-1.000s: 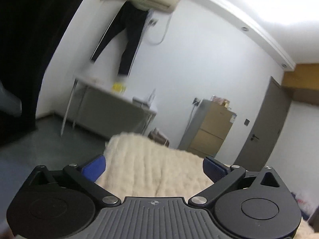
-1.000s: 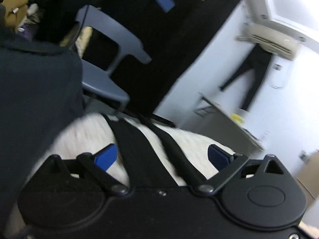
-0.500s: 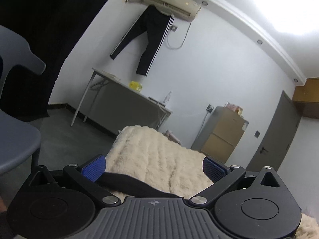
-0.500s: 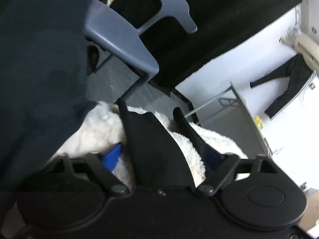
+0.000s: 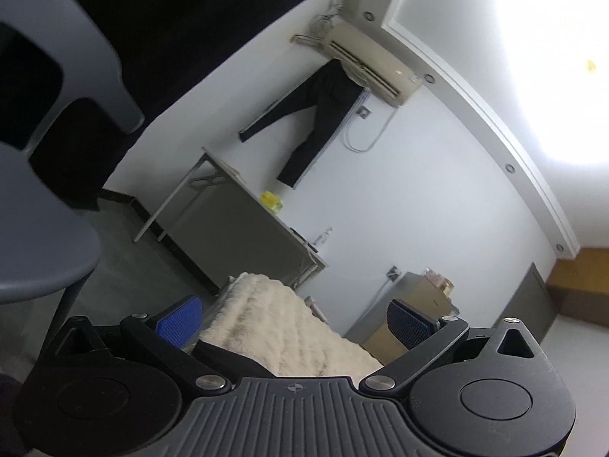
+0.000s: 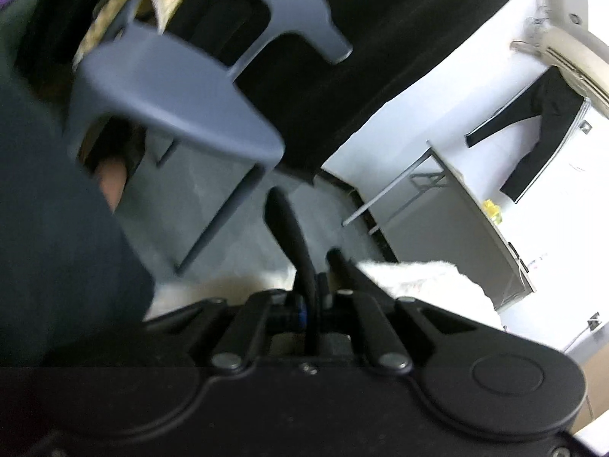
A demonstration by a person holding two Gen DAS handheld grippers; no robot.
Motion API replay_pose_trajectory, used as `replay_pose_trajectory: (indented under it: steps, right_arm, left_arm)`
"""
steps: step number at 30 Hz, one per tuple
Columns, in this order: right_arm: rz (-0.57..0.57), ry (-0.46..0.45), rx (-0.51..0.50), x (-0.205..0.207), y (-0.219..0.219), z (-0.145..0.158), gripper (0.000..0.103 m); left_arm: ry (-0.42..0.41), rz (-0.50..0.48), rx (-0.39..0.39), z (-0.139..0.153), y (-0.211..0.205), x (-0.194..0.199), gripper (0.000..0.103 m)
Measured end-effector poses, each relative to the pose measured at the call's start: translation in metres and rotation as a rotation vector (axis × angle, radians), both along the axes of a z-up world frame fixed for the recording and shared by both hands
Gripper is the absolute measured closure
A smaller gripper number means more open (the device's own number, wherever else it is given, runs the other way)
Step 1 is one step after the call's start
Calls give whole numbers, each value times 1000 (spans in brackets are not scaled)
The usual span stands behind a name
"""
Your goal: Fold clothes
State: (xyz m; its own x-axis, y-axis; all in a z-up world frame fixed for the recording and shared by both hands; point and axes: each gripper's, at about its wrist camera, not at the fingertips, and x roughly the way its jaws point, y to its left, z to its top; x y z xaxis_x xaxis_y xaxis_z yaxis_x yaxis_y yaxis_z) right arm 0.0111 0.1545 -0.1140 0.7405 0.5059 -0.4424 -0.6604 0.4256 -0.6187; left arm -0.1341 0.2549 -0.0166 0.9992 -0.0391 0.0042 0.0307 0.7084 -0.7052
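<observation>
White-walled room, grey chair (image 6: 179, 87) and a far table (image 5: 266, 224) showing behind; a cream fluffy blanket (image 5: 281, 327) is covering the work surface in front of both cameras. The right gripper (image 6: 310, 304) was standing wide half a second ago and is now pinching its fingers shut on the black garment (image 6: 293, 236), whose dark strap-like folds are sticking up just past the tips. The left gripper (image 5: 293, 323) is still holding its blue-padded fingers (image 5: 179, 320) wide apart, gripping nothing, with a dark edge of the garment lying on the blanket near the left pad. Both views are tilting more than before. Reading: right side has just taken hold for a lift or fold; fold stage is not showing.
</observation>
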Motion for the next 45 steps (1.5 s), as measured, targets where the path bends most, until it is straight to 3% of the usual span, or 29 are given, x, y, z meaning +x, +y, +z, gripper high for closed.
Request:
replay_pose_trajectory:
  steps: [1,3,4,6,8,11,16,17,20,21,22,25,26,28,31,33,35,36,38,40,45]
  right_arm:
    - [9,44,16,-1,-4,4,93]
    - [26,131,47,-2,-11,11,57]
    - [35,174,63,-3,-14,15,51]
    - [51,261,97,-5,-22,23,47]
    - [49,330,193,-7,-47,43,42]
    - [-56,398,346,-6,-121,75,35]
    - [-343,444,433,-1,-257,84,34]
    - [-438,405,383,-6,-307,80,34]
    - [-578,321,215,-17,-381,73,34]
    - [-677,307,204,-17,-408,73,34]
    - [-776,292,192,-18,-434,74,34]
    - [-1072,244,154,-18,-512,76,35]
    - [-1173,232,153,-18,-538,77,35]
    - [-1411,317,407,-20,-591,81,35]
    - [-1565,412,645,-24,-622,72,35]
    - [-1637,412,685,-21,-628,58,33]
    - [-1656,318,726,-15,-633,46,35]
    - [-1638,296,759,-14,-637,47,46]
    - [-1694,234,732,-13,-641,42,61]
    - [-1765,199,698,-17,-648,41,61]
    - [-1782,147,651,-28,-648,51,59]
  left_arm:
    - [4,-1,-5,0,2,1,0]
    - [14,-7,1,0,3,2,0]
    - [20,-12,8,0,4,3,0]
    - [25,-19,15,1,3,3,0]
    - [35,-37,19,1,3,6,0]
    - [62,-61,28,2,2,14,0]
    - [102,-85,82,11,-7,26,0]
    - [108,-92,103,14,-12,28,0]
    - [120,-111,199,25,-29,34,0]
    - [117,-111,212,29,-34,34,0]
    - [101,-116,177,33,-39,35,0]
    - [22,-178,-33,40,-56,45,0]
    - [8,-200,-58,41,-63,48,0]
    - [-4,-278,-63,38,-93,60,0]
    - [43,-344,13,26,-121,67,0]
    - [80,-385,69,22,-134,70,0]
    - [80,-416,115,24,-139,70,0]
    - [90,-424,117,22,-139,71,0]
    - [123,-426,122,19,-139,74,0]
    - [183,-385,165,19,-144,76,0]
    - [312,-333,221,17,-153,90,0]
